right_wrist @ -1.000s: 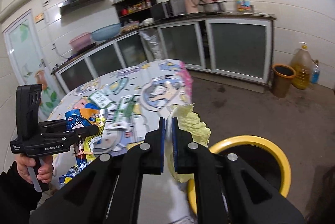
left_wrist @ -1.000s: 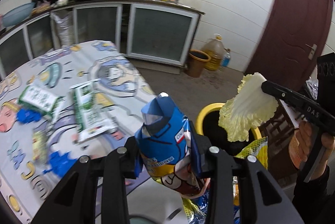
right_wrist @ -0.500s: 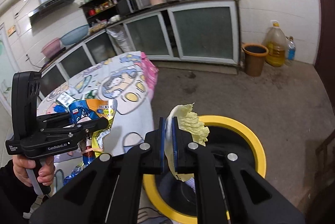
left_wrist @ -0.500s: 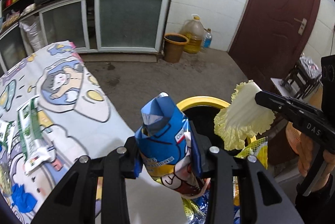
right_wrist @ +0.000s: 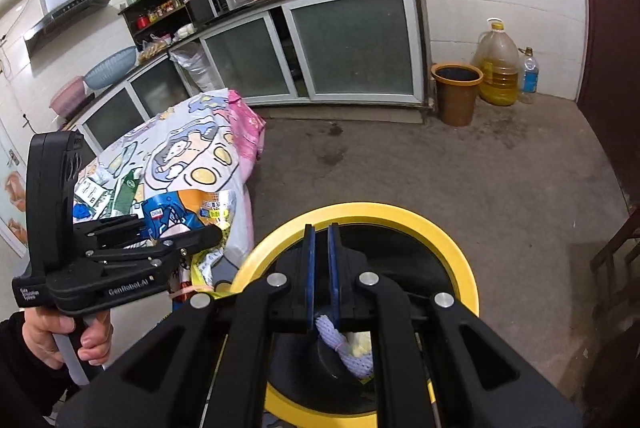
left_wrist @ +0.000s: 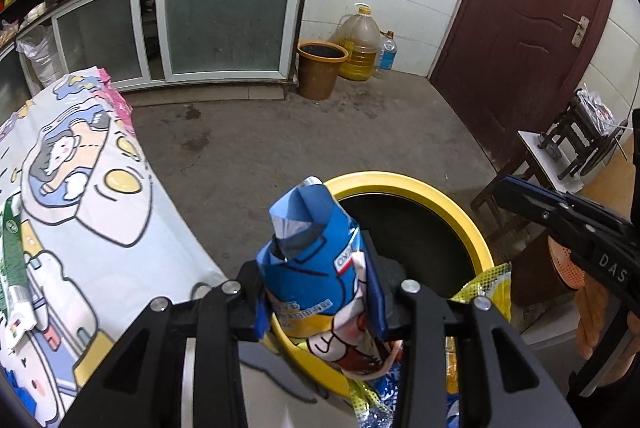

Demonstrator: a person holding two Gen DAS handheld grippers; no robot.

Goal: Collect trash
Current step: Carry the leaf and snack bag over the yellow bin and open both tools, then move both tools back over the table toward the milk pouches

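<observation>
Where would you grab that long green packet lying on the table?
Probably the long green packet by a short end, coming low from the table's edge: it lies flat on the tablecloth, so only an edge can be pinched.

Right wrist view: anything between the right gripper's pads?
Nothing. In the right wrist view the right gripper is empty above the yellow bin.

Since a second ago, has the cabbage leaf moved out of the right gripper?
Yes. The right gripper is empty, its jaws shut over the yellow-rimmed bin, and a pale leafy piece lies inside the bin.
</observation>
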